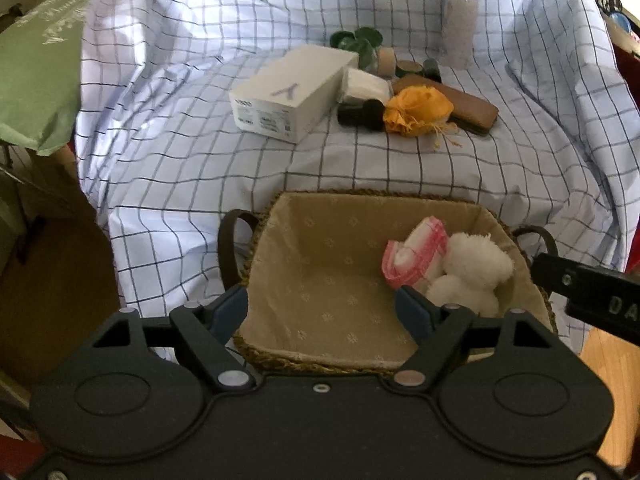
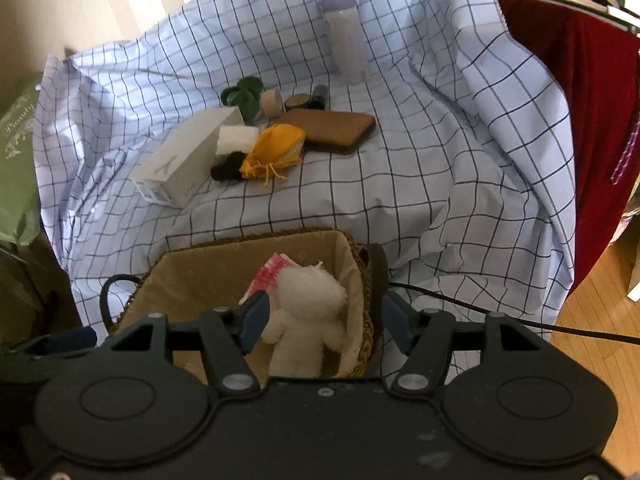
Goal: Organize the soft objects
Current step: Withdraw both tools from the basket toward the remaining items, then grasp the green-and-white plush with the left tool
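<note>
A woven basket (image 1: 360,193) with a beige lining stands at the near edge of the checked cloth. In it lie a pink striped pack (image 1: 416,256) and a white plush toy (image 1: 476,268), both at its right side. My left gripper (image 1: 322,304) hangs open over the basket with nothing between its fingers. In the right wrist view my right gripper (image 2: 325,312) is open around the plush toy (image 2: 308,304), with a gap on the toy's right side. Further back a yellow drawstring pouch (image 1: 420,110) and a white soft pack (image 1: 366,86) lie on the cloth.
Beside the pouch are a white box (image 1: 288,96), a brown case (image 1: 460,106), a black item (image 1: 360,114), green pieces (image 1: 356,42) and small jars. A purple-capped bottle (image 1: 460,20) stands behind. A green bag (image 1: 36,72) lies left, a red cloth (image 2: 592,120) hangs right.
</note>
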`<state>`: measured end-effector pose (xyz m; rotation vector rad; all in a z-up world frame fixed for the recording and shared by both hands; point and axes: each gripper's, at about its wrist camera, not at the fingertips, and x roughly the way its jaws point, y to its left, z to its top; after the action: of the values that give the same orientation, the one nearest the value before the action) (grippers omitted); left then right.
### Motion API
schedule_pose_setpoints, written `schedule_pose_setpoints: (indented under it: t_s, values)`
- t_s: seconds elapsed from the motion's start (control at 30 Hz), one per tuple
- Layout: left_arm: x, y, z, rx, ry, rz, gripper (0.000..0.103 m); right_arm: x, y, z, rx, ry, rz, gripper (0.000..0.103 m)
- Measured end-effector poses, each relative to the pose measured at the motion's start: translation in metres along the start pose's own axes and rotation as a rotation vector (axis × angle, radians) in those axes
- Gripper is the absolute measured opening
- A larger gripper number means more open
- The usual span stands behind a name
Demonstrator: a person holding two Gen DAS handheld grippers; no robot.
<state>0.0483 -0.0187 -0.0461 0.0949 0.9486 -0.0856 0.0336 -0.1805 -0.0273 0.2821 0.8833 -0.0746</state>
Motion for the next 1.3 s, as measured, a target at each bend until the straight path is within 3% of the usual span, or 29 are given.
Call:
schedule_pose_setpoints:
  t_s: [0.27, 0.43, 0.8, 1.3]
  values:
    - [0.012, -0.005, 0.008, 0.073, 0.1, -0.059, 0.078, 0.027, -0.001, 0.017, -0.018, 0.106, -0.002, 0.071]
    - [0.019, -0.001, 0.029, 0.106, 0.131, -0.101, 0.078, 0.043, -0.001, 0.039, -0.03, 0.136, -0.001, 0.073]
    - [0.043, 0.001, 0.112, 0.19, 0.005, -0.066, 0.079, 0.071, 0.003, 0.122, -0.055, 0.04, -0.004, 0.076]
    - [0.109, 0.0, 0.223, 0.169, -0.039, -0.024, 0.079, 0.129, 0.007, 0.205, -0.083, -0.036, -0.03, 0.079]
